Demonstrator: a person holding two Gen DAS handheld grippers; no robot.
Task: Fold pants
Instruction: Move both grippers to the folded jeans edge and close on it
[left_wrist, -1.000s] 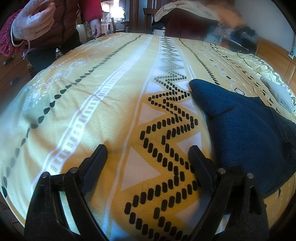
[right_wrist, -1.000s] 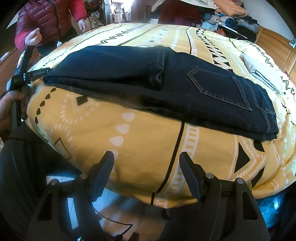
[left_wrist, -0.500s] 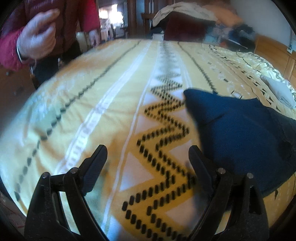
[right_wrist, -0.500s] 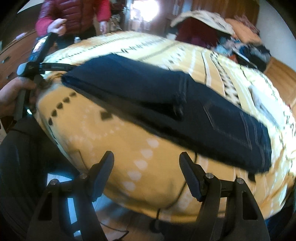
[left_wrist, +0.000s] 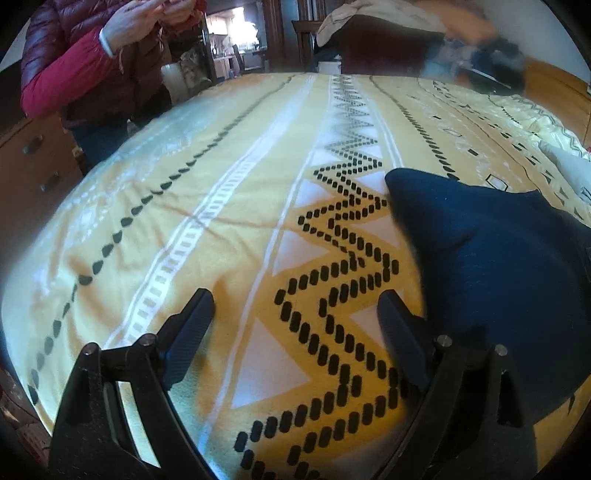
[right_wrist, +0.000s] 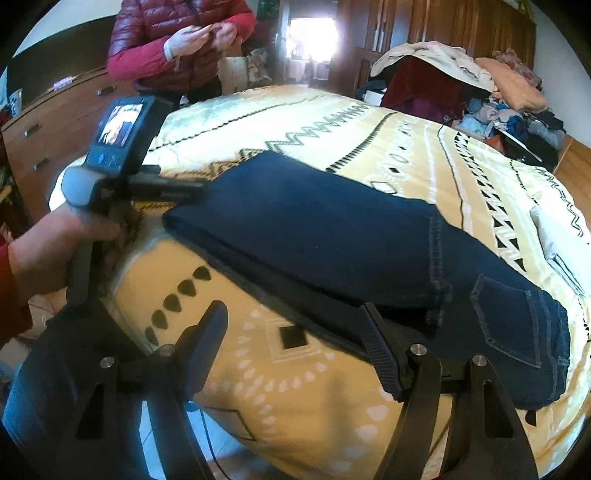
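Dark blue denim pants (right_wrist: 332, 236) lie folded lengthwise on the yellow patterned bedspread (right_wrist: 332, 140), back pocket at the right end. In the left wrist view the folded end of the pants (left_wrist: 491, 266) lies at the right. My left gripper (left_wrist: 295, 317) is open and empty, low over the bedspread (left_wrist: 229, 206) beside that end; its right finger (left_wrist: 402, 339) is at the cloth's edge. It also shows in the right wrist view (right_wrist: 184, 190) at the pants' left end. My right gripper (right_wrist: 295, 336) is open and empty at the near long edge of the pants.
A person in a red puffer jacket (right_wrist: 177, 40) stands at the far side of the bed. A wooden dresser (right_wrist: 48, 125) is at the left. A heap of clothes (right_wrist: 480, 88) lies beyond the bed at the right. A folded pale cloth (right_wrist: 561, 240) lies at the right edge.
My right gripper has moved closer to the pants' near edge and turned left. My left gripper stays beside the pants' end. The person has raised both hands.
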